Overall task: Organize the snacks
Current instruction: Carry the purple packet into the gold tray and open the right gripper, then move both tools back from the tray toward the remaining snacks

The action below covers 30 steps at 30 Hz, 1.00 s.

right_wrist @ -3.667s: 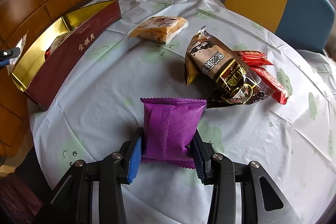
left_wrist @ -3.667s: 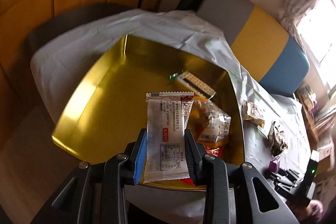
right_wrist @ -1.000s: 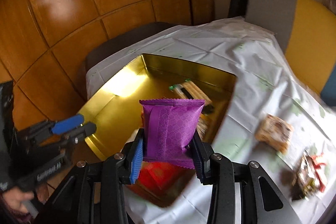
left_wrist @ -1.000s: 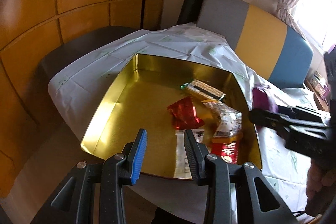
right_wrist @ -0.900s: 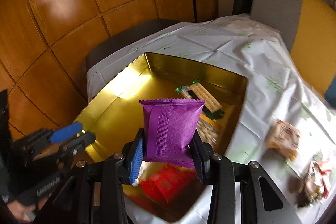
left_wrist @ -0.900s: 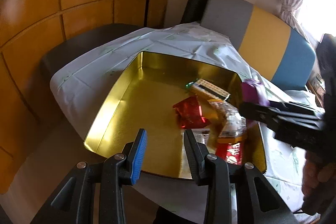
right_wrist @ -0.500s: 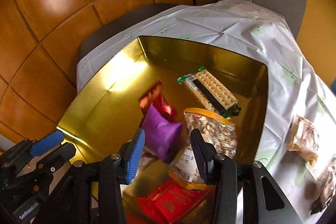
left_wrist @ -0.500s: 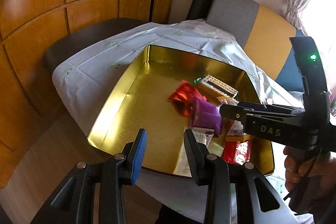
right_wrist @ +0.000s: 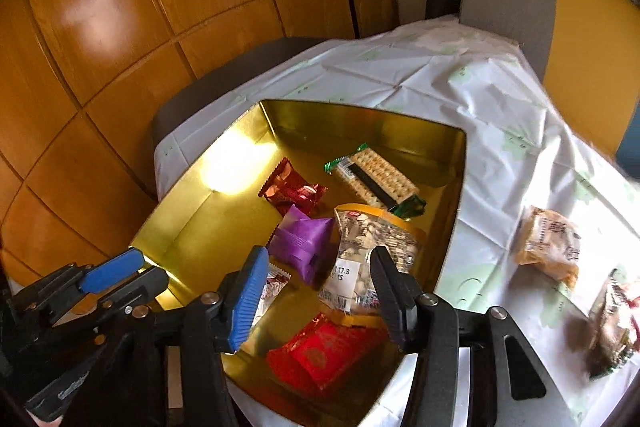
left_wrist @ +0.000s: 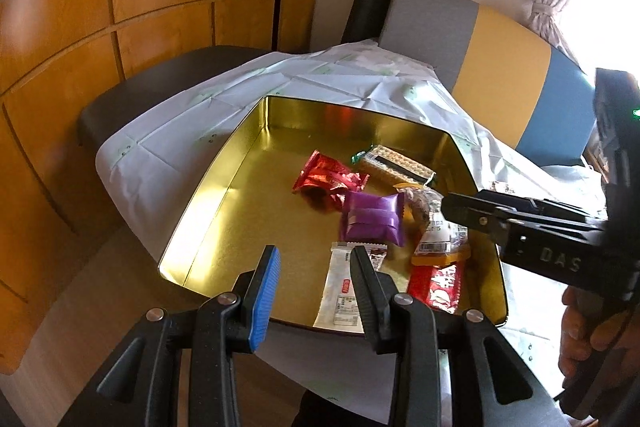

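Gold tin [left_wrist: 216,195] holds snacks — purple packet [left_wrist: 374,219] among them.

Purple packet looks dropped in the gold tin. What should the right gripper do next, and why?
Probably pull back toward the orange-brown packet on the tablecloth. The purple packet lies loose in the gold tin, and the right gripper, jaws just opened, holds nothing.

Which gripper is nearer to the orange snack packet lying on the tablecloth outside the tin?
Right. The right gripper hangs over the tin's packet-side half; the left gripper sits beyond the opposite rim from the orange packet.
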Tool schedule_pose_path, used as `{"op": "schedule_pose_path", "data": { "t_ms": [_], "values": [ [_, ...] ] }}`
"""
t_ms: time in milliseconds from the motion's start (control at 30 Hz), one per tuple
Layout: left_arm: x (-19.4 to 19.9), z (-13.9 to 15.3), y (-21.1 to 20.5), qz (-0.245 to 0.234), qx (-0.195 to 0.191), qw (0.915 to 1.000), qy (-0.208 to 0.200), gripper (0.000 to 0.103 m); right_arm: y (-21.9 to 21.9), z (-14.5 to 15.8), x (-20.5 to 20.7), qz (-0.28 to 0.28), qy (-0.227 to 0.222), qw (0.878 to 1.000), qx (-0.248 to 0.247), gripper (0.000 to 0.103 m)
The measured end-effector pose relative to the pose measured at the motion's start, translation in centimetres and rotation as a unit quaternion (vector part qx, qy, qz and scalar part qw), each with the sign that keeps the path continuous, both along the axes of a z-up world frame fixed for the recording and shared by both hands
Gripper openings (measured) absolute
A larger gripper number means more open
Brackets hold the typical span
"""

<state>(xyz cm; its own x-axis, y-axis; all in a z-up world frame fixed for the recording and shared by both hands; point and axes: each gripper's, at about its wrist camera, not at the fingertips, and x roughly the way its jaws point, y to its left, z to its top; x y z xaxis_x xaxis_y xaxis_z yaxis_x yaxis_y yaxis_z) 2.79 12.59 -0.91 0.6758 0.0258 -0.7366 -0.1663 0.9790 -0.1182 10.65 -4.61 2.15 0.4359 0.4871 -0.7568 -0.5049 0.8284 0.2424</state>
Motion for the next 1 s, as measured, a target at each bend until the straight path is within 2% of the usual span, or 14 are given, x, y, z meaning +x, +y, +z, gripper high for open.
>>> {"op": "schedule_pose_path", "data": {
  "t_ms": [633, 1000],
  "values": [
    [-0.5, 0.8, -2.6, -0.035, 0.017, 0.9992, -0.004, 0.037, -5.7, 1.5, -2.6, -0.037, -0.032, 0.999, -0.004, 0.065],
    [-0.2, 1.2, -4.7, -0.065, 0.034, 0.9973, -0.005, 0.037, -14.0, 1.9, -2.5, -0.106, -0.042, 0.993, -0.035, 0.069]
  ]
}}
